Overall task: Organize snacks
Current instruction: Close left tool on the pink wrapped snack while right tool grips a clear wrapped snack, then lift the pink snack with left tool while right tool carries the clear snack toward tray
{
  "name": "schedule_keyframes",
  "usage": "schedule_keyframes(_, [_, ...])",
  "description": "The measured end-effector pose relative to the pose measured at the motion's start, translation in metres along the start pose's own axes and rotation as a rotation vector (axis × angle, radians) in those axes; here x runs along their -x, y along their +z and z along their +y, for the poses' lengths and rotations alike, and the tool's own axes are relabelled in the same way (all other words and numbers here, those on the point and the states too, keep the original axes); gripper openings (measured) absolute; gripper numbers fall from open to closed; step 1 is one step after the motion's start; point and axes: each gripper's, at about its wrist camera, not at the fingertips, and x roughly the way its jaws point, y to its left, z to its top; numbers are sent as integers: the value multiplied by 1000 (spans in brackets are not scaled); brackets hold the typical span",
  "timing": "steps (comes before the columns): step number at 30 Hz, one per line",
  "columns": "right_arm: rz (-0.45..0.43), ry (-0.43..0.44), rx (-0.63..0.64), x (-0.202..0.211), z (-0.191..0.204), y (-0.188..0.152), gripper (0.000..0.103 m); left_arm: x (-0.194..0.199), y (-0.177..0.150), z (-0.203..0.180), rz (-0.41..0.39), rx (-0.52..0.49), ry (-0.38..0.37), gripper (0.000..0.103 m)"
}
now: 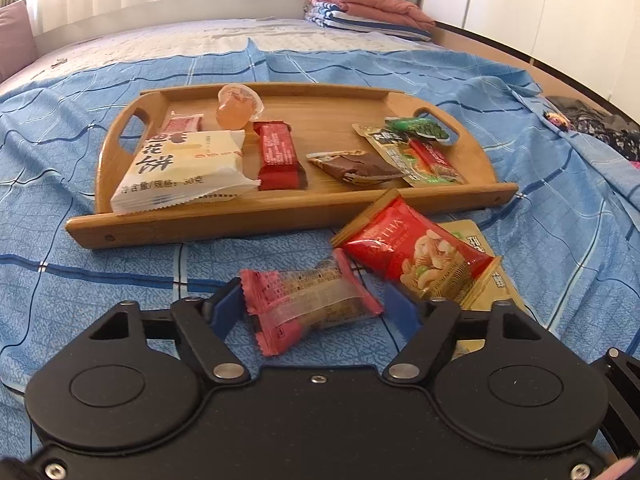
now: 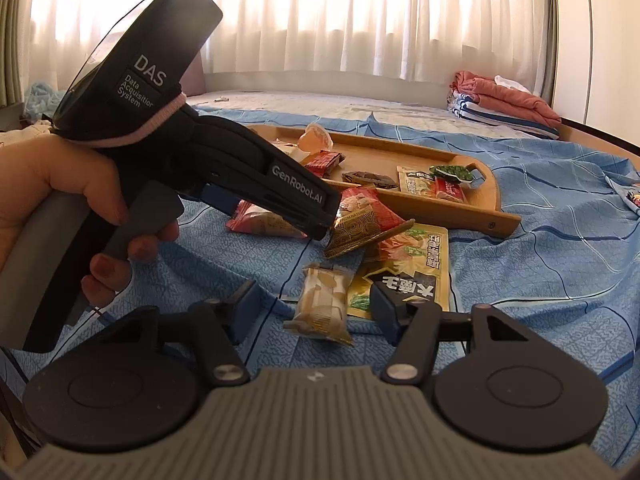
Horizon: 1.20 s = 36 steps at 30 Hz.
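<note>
Left tongs (image 1: pixel 310 310): fingers apart, one on each side of a pink-ended clear snack packet (image 1: pixel 310 304) lying on the blue checked bedsheet (image 1: pixel 120 280). Whether the pads touch the packet cannot be told.

Just beyond and to the right of these tongs, a red nut packet (image 1: pixel 416 248) lies tilted on top of a gold flat pouch (image 1: pixel 480 276). Further ahead sits the wooden tray (image 1: pixel 280 220), holding a white pastry packet (image 1: pixel 184 168), a red bar (image 1: pixel 278 156), a jelly cup (image 1: pixel 238 106), a small pink packet (image 1: pixel 184 123), a brown wrapper (image 1: pixel 360 168), a flat pouch with a red stick (image 1: pixel 424 156) and a green packet (image 1: pixel 420 128).

Right tongs (image 2: pixel 316 308): fingers apart, gripping nothing. A beige snack packet (image 2: pixel 322 304) lies on the sheet between them, nearer the right finger, which overlaps the gold flat pouch in view. The left hand (image 2: pixel 60 200) holds the other tool ahead and to the left, over the pink-ended packet.

Folded blankets (image 1: pixel 360 4) lie at the far end of the bed.
</note>
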Motion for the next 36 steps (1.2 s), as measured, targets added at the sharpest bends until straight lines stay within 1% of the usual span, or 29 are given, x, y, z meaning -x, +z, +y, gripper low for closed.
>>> schedule_keyframes(3, [-1, 10, -1, 2, 2, 1, 55, 2, 0, -4, 4, -30, 7, 65])
schedule_keyframes(4, [2, 21, -7, 2, 1, 1, 50, 3, 1, -4, 0, -28, 11, 53])
schedule_keyframes(5, [6, 30, -13, 3, 2, 2, 44, 6, 1, -4, -9, -28, 19, 50])
schedule_keyframes(7, [15, 45, -28, 4, 1, 4, 38, 12, 4, 0, -16, -16, 4, 45])
schedule_keyframes(9, [25, 53, -42, 3, 0, 6, 32, 16, 5, 4, -21, -6, -10, 42])
schedule_keyframes(14, [32, 59, -74, 5, -4, 10, 32, 26, 4, 8, -37, -18, -6, 38])
schedule_keyframes(17, [25, 40, -76, 9, -6, 12, 32, 32, 3, 9, -47, -30, -11, 34])
schedule_keyframes(18, [22, 32, -74, 10, -7, 13, 32, 34, 3, 10, -49, -33, -15, 34])
schedule_keyframes(19, [20, 23, -70, 12, -8, 13, 29, 35, 2, 10, -49, -36, -19, 33])
schedule_keyframes(21, [21, 6, -62, 12, -11, 14, 28, 37, 2, 11, -50, -40, -21, 33])
schedule_keyframes(29, [27, -5, -62, 11, -17, 11, 29, 36, -2, 10, -55, -36, -12, 34])
schedule_keyframes(30, [30, -3, -61, 10, -17, 10, 30, 35, -2, 9, -57, -38, -7, 35])
schedule_keyframes(32, [33, 0, -62, 9, -16, 7, 30, 33, -2, 9, -51, -44, -6, 40])
schedule_keyframes(33, [34, 1, -61, 9, -15, 6, 31, 32, -3, 9, -45, -44, -6, 42])
schedule_keyframes(34, [32, -2, -59, 8, -14, 5, 42, 30, -3, 9, -39, -42, -4, 44])
schedule_keyframes(36, [28, -9, -54, 7, -13, 3, 46, 26, -3, 10, -27, -38, 0, 47])
